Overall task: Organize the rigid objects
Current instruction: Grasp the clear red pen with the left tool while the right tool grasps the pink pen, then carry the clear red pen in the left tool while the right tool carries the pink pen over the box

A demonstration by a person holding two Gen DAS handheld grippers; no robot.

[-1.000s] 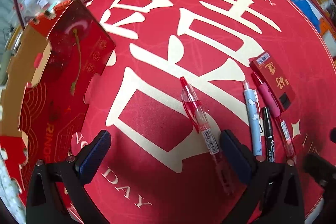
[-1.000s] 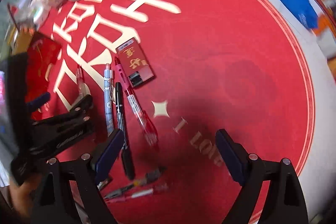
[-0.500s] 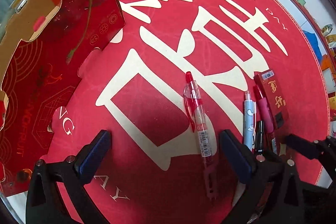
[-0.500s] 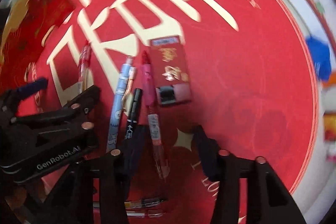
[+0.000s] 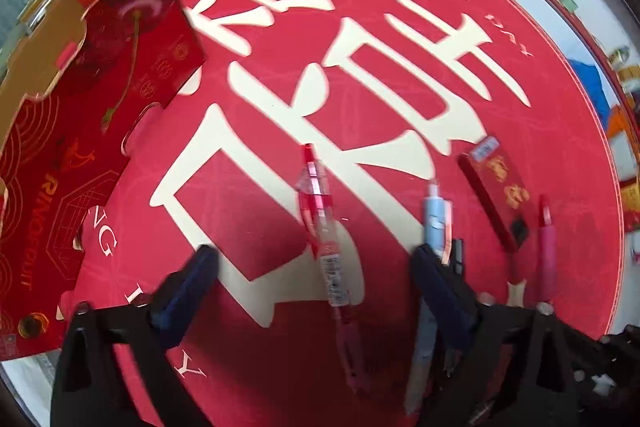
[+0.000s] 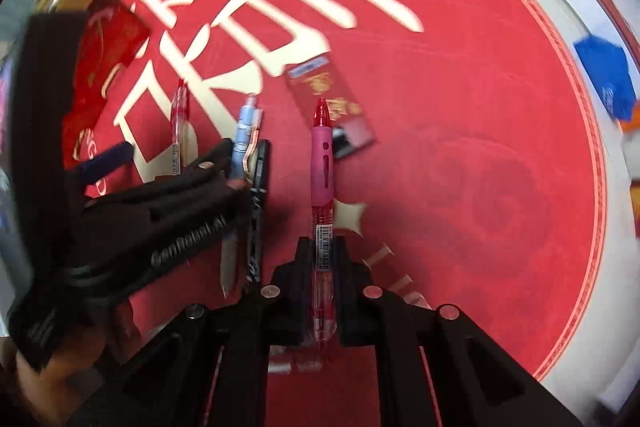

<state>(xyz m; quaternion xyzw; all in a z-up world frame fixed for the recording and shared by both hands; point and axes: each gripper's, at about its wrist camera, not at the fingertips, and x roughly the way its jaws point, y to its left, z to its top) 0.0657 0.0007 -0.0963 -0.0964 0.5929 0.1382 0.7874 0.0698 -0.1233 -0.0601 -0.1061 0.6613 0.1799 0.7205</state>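
The right gripper is clamped on a pen with a pink grip; its jaws have just closed in, and the clear red barrel now sits pinched between the two black fingers, with the pink grip and red tip sticking out beyond them. Past that tip lies a small red box with gold lettering, flat on the red mat.

The left gripper has its jaws set wide, having just narrowed a little, and nothing is pressed by them. A clear red pen lies on the mat between the two blue-padded fingers, touching neither. Just at the right-hand finger, partly hidden by it, lie a light blue pen and a black pen (the black one shows only as a short piece). Farther out on that side is the small red box, and beyond it the pink-grip pen.

Off to the left finger's side stands a red cardboard carton, its flaps open.
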